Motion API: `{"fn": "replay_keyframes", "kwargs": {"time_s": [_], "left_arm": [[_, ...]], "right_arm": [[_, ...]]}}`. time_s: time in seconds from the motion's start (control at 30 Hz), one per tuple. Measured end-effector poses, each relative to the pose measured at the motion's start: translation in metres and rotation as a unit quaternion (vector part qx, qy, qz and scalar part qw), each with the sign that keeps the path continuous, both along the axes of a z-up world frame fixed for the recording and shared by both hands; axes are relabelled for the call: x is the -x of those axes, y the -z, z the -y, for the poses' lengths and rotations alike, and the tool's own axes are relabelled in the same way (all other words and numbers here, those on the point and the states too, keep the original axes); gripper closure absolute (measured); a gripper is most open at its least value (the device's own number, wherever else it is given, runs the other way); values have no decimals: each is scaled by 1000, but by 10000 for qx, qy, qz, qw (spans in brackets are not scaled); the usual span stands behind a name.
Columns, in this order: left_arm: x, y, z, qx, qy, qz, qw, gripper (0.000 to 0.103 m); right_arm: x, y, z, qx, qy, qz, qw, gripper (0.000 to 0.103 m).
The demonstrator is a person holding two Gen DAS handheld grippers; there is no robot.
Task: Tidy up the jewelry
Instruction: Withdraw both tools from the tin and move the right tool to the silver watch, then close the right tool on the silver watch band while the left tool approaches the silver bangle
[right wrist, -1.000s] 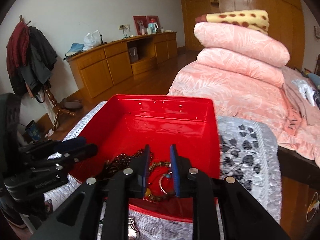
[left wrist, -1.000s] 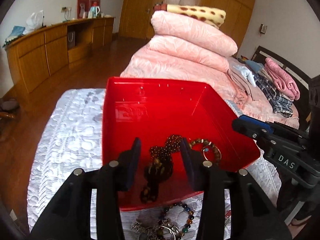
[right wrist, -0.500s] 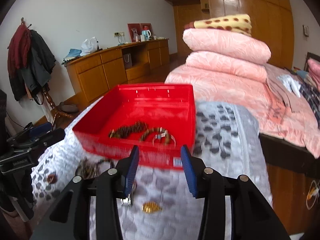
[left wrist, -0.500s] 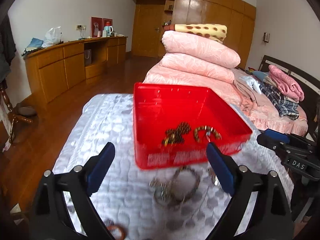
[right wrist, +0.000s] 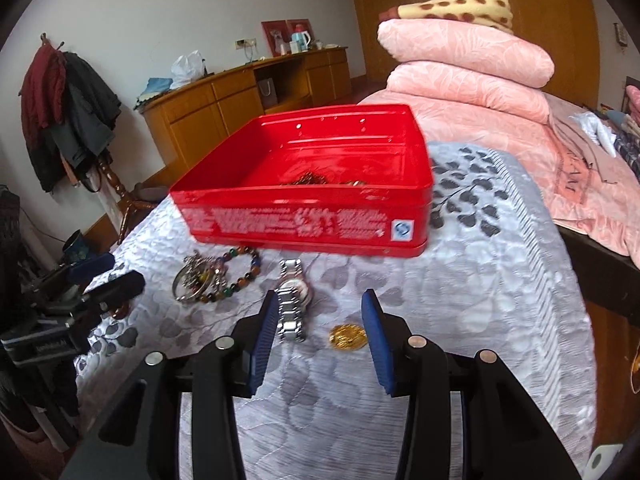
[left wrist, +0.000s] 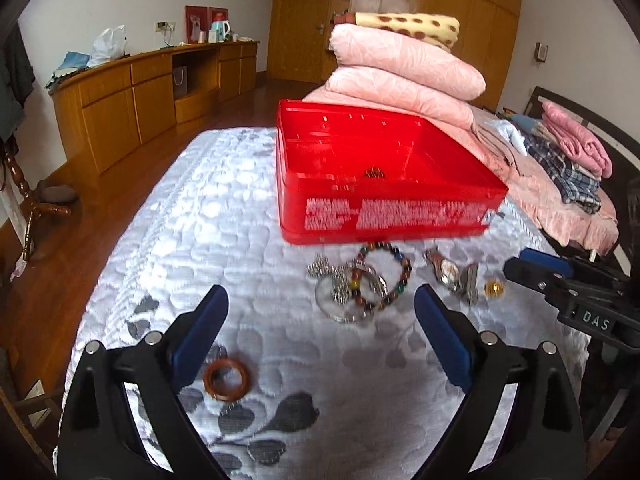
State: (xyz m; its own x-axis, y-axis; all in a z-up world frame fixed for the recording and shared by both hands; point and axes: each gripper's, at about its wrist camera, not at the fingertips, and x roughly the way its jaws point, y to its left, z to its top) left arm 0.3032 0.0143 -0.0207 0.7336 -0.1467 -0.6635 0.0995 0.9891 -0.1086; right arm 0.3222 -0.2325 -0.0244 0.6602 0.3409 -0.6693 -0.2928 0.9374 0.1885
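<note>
A red box (left wrist: 384, 184) (right wrist: 312, 200) stands on the quilted bed cover (left wrist: 200, 220), with dark beads (left wrist: 374, 173) showing inside. In front of it lie a coloured bead bracelet (left wrist: 400, 276) (right wrist: 244, 276) over a silver jewellery pile (left wrist: 340, 284) (right wrist: 196, 276), a silver watch (left wrist: 444, 270) (right wrist: 292, 304), a gold piece (left wrist: 494, 289) (right wrist: 348, 336) and a brown ring (left wrist: 226, 378). My left gripper (left wrist: 320, 300) (right wrist: 120, 272) hangs wide open, short of the pile. My right gripper (right wrist: 320, 300) (left wrist: 520, 266) is open and empty, above the cover between the watch and the gold piece.
Folded pink quilts (left wrist: 404, 68) and a spotted blanket are stacked behind the box, and clothes (left wrist: 568, 160) lie at the right. A wooden sideboard (left wrist: 132, 100) runs along the left wall, and a coat stand (right wrist: 68, 112) stands by it. The cover's right edge (right wrist: 560, 280) drops off beside my right gripper.
Both grippers drew back from over the red box and widened their jaws. The dark bead strand that was between my left fingers now lies in the box.
</note>
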Motion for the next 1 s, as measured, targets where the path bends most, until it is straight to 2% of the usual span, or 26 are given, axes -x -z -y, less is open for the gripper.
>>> {"fn": "replay_keyframes", "kwargs": {"time_s": [0.5,1.0], "left_arm": [[-1,15,-4,60,-80,-230,9997,12],[-10,23,-5,113,-43,-503,9987,12]], "right_arm": [[-12,19,-24,149,-317,-279,9990,60],[-36,28,-42,367,-247,-502,9978,58]]}}
